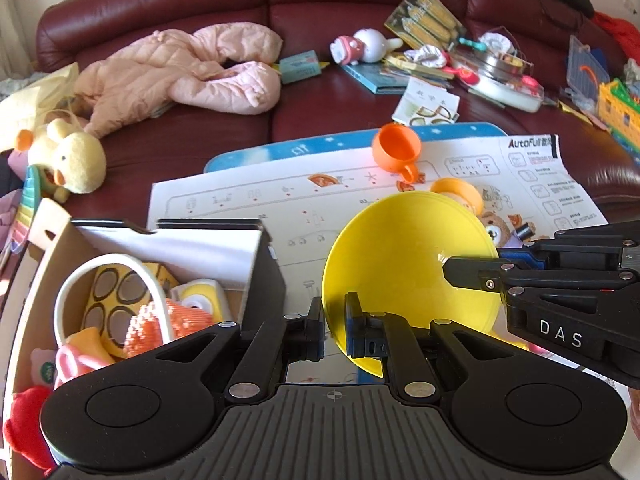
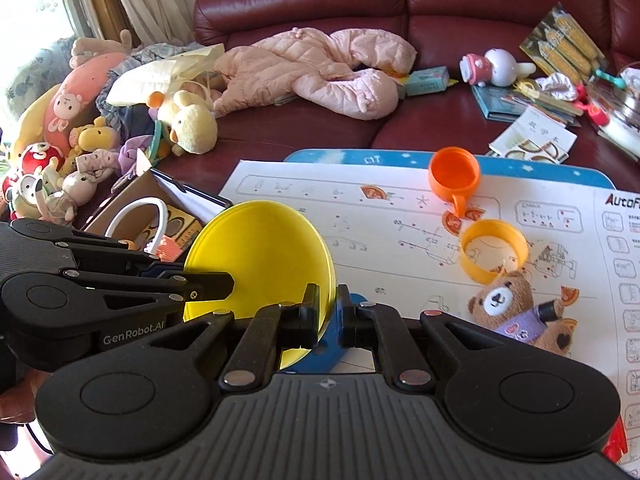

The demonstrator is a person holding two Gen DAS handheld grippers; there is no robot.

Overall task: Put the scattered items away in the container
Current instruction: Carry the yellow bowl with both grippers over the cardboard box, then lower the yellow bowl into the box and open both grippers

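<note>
**Yellow plate held by both grippers over a cluttered sofa**

A dark red leather sofa (image 2: 460, 8) fills the background, and its seat is covered with toys, books and clothes. A pink quilted baby suit (image 2: 320, 72) lies across the middle cushions. In front of it a large white instruction sheet (image 2: 380, 216) is spread over a blue board (image 2: 320, 156). At the left side of the sheet stands an open cardboard box (image 1: 44, 248), the container. Inside it are a white-handled basket (image 1: 100, 280), an orange ribbed toy (image 1: 176, 320) and some other small toys.

The yellow plate (image 1: 400, 264) is tilted on its edge, above the sheet and just beside the right wall of the box. The left gripper (image 1: 334, 328) has its jaws pressed together on the lower rim of the plate. The right gripper (image 2: 328, 316) pinches the opposite rim in the same way. Each gripper is visible from the side in the other's camera, reaching to the plate.

On the sheet, away from the plate, an orange cup (image 2: 454, 178) lies on its side with the handle toward the camera. Near it rests a yellow ring (image 2: 494, 254), and a small brown teddy bear (image 2: 516, 312) in a purple shirt lies just beside the ring. A pale yellow plush duck (image 1: 68, 156) sits on the sofa behind the box.
</note>
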